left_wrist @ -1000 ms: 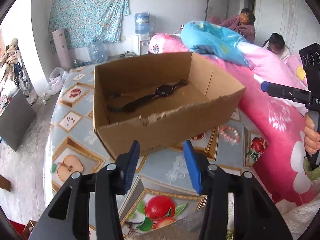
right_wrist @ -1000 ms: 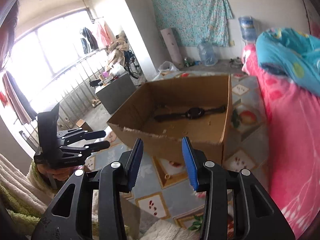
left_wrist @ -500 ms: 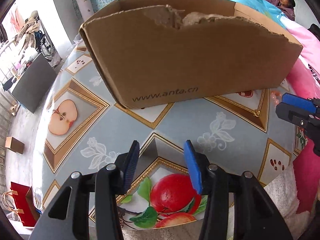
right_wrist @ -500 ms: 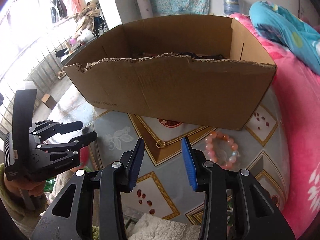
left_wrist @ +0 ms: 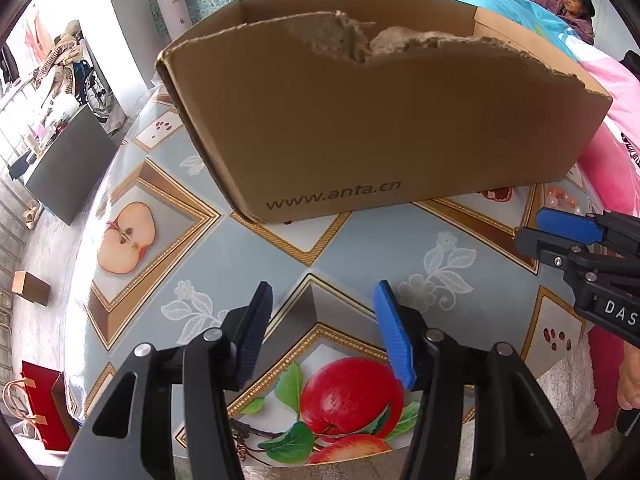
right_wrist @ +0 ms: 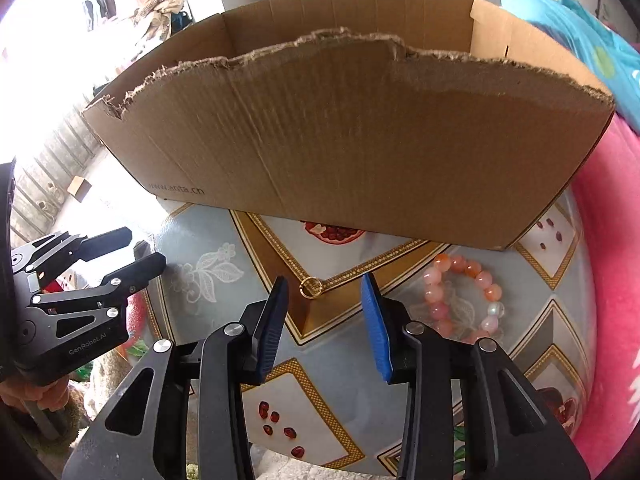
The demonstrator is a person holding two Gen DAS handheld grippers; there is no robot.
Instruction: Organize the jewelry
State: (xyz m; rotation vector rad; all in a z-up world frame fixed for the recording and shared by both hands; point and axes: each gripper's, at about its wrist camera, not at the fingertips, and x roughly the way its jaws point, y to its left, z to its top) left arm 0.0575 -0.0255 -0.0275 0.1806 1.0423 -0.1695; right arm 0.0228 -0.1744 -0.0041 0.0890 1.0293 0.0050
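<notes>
Both tongs, right (right_wrist: 323, 312) and left (left_wrist: 322, 322), gape empty; ring (right_wrist: 311, 287) looks tiny, hard, probably slippery—pinch its rim off the worktop (right_wrist: 328, 396).

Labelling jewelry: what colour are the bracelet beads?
Pink, orange and pale whitish beads on the bracelet; best in the right wrist view.

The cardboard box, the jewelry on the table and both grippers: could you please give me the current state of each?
cardboard box: open-topped, near wall torn, standing on the table.
gold ring: lying flat on the table, ahead of the right gripper, untouched.
bead bracelet: lying flat in front of the box, not held.
right gripper: open, empty.
left gripper: open, empty, jaws have just been opening.
</notes>
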